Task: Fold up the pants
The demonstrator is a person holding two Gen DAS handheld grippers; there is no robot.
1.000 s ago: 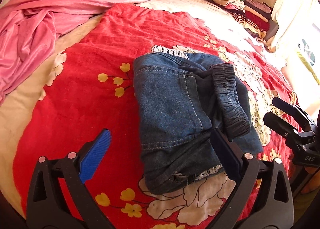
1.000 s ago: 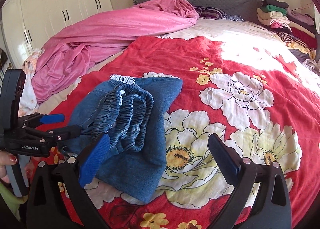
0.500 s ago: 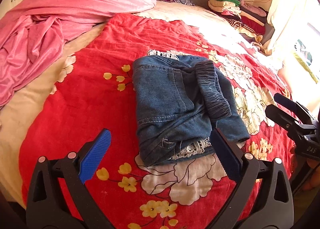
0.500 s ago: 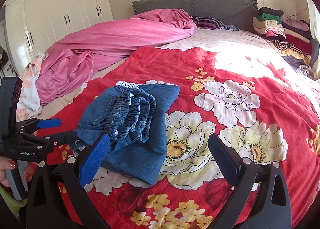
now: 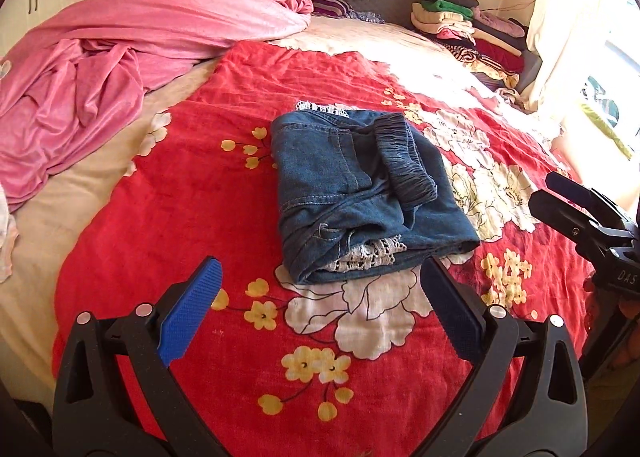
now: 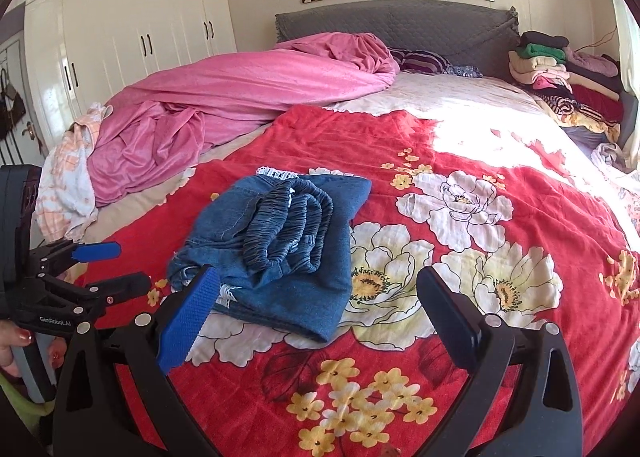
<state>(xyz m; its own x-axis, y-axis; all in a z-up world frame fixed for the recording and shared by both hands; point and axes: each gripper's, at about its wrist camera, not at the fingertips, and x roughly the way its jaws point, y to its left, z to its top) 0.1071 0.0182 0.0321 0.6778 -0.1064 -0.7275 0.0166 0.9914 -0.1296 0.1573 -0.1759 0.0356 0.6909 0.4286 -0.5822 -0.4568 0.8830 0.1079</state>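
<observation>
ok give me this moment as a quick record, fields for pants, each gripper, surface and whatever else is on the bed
pants: blue denim pants, folded into a compact bundle, elastic waistband on top, white lace trim showing at the edges
left gripper: left gripper, open, holding nothing, short of the bundle
right gripper: right gripper, open, holding nothing
surface: red floral blanket on the bed
other: pink sheet heaped to the left; stack of folded clothes by the headboard

Pants (image 5: 352, 181): dark blue denim, white lace trim
Blanket (image 5: 192, 193): red, white and yellow flowers
Duvet (image 5: 132, 41): plain pink
Headboard (image 6: 420, 23): grey, quilted
Left tool (image 5: 320, 311): black, blue pads
Wardrobe (image 6: 132, 17): cream
</observation>
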